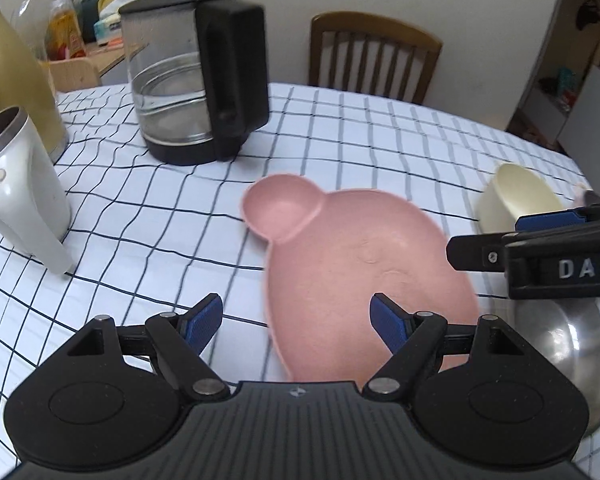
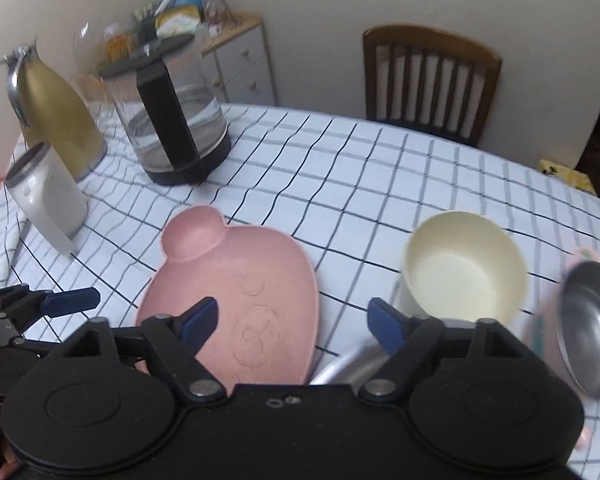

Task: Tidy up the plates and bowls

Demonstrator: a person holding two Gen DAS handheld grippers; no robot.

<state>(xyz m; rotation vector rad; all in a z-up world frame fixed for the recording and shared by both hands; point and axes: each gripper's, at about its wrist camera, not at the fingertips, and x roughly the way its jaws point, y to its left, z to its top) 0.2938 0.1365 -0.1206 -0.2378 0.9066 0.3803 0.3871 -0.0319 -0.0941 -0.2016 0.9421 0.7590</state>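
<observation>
Both claws gape empty: left claw (image 1: 296, 322) nearest the pink plate (image 1: 364, 276), its long axis running ahead, right claw (image 2: 292, 322) between plate and cream bowl (image 2: 466, 268)

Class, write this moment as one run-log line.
left tool: open, over pink plate | right tool: open, empty | cream bowl: on table, untouched | steel bowl: tilted

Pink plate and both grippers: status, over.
Left gripper open, empty, above pink plate. Right gripper open, empty, between plate and cream bowl. Steel bowl beside them. Kettle clear of path.
</observation>
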